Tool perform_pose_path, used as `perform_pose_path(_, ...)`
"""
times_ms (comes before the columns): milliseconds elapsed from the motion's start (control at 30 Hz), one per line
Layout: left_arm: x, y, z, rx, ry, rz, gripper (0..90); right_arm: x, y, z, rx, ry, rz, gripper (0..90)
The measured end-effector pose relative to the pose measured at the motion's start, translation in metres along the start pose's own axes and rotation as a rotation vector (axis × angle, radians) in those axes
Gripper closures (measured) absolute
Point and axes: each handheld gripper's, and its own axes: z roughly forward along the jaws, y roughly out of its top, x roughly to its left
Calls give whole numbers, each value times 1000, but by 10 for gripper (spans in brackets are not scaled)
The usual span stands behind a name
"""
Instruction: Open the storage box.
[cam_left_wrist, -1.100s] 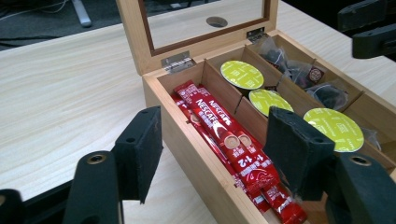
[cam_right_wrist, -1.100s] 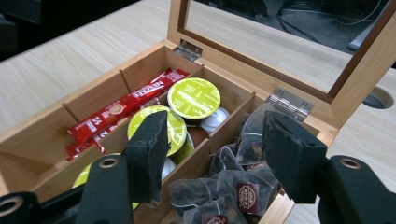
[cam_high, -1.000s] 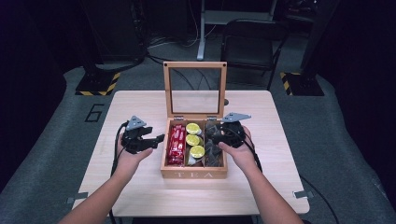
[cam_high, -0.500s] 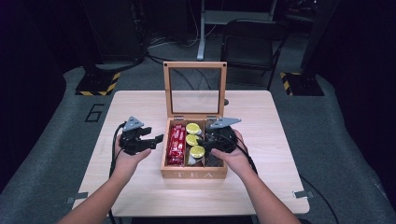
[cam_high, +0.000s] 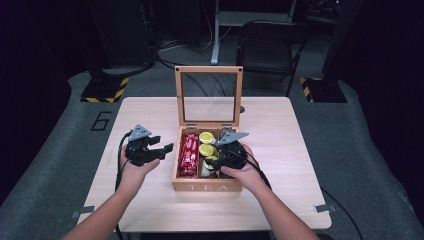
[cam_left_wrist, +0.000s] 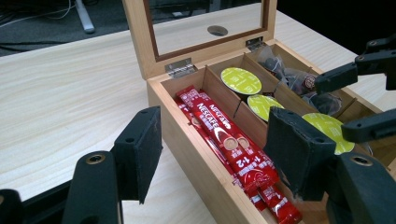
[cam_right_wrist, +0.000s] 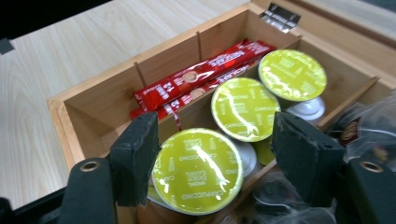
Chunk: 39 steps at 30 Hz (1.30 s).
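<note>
Over the tea box (cam_high: 207, 187), the right gripper (cam_right_wrist: 219, 158) has just been opening its jaws around the nearest green-lidded capsule (cam_right_wrist: 197, 170) in the middle compartment, pads not pressing; left gripper (cam_left_wrist: 212, 156) waits unclenched beside the box, empty

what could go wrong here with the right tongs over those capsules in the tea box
1. The right tongs, jaws just opening, straddle the nearest green-lidded capsule; its neighbour sits close, so a jaw could nudge it.
2. The thin wooden divider beside the capsules may catch a jaw.
3. The capsule's foil lid looks easy to dent.
</note>
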Motion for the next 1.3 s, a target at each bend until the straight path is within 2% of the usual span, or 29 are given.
perform_pose_path(233, 1, -2, 0, 5, -6, -1, 363, 6, -2, 7, 37, 1, -42, 309)
perform_pose_path(600, 1, -5, 2, 3, -3, -6, 363, 4, -8, 14, 58, 8, -28, 311)
perform_pose_path(800, 1, -7, 3, 5, -4, -10, 363, 4, -8, 16, 57, 5, -30, 329)
perform_pose_path(867, 1, -7, 4, 7, -3, -9, 363, 4, -8, 16, 56, 6, -35, 367)
perform_pose_path(1067, 1, -9, 4, 8, -1, -7, 363, 5, -7, 14, 64, -3, -45, 373)
perform_pose_path(1167, 2, -9, 4, 12, -1, -9, 363, 6, -7, 12, 50, -6, -54, 431)
perform_pose_path(1300, 2, -10, 3, 12, 1, -14, 363, 7, -6, 11, 37, -9, -44, 417)
